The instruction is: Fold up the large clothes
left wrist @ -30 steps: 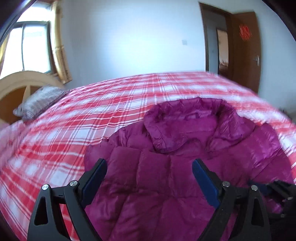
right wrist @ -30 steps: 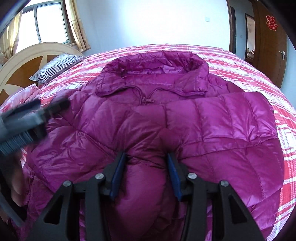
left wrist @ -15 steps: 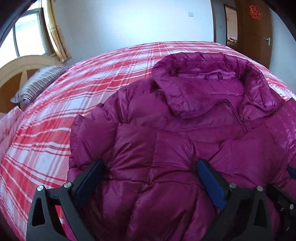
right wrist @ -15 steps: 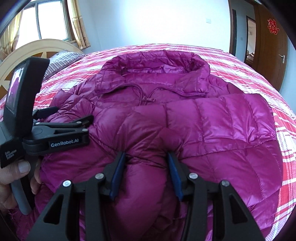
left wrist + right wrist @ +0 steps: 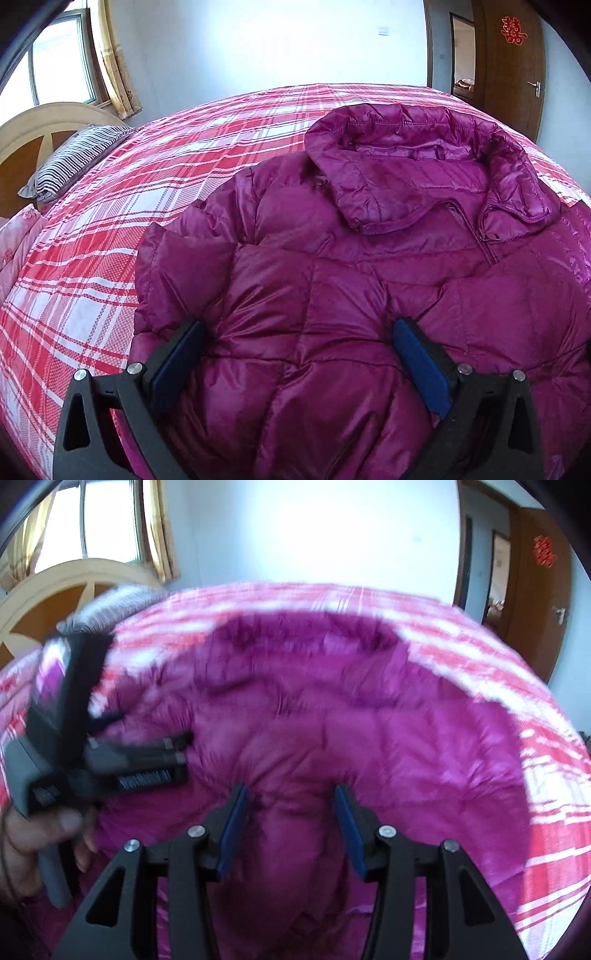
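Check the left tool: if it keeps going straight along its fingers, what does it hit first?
The purple jacket. The left tool points down at it with wide-open jaws, the quilted front bulging between its fingers. It may already be touching; depth is unclear. The plaid bedspread lies under and beyond.

Black hand-held gripper [image 5: 295,354] frames carry blue finger pads [image 5: 421,365], silver screws and a grey handle [image 5: 51,878].
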Available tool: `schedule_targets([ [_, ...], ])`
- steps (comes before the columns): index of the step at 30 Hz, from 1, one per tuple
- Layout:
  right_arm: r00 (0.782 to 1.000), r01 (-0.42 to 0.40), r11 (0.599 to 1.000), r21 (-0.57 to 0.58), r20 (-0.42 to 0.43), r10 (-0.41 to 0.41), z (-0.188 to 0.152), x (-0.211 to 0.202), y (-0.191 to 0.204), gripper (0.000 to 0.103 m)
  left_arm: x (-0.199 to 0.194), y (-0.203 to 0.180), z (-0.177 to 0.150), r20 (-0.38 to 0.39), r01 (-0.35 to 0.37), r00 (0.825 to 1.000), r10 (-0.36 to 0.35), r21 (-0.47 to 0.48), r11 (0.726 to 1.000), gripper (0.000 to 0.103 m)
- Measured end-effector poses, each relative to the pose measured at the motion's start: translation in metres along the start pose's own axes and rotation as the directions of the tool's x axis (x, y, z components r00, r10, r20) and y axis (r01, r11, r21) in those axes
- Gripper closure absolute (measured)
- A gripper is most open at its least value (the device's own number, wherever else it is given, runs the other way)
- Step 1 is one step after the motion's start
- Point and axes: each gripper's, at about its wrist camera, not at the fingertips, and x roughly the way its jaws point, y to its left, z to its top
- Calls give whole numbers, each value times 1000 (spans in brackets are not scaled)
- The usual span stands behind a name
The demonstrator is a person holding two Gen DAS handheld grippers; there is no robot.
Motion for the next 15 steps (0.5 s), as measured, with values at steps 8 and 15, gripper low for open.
schedule_targets([
  [8,993,-98,994,-44,-68,95,11,20,19,51,0,0,1,4,0,1000,0,-1,1000,1],
  [15,993,-91,995,-50,-80,87,-9,37,12,50,-14,10,7,3,28,1000,-28,-31,999,1],
])
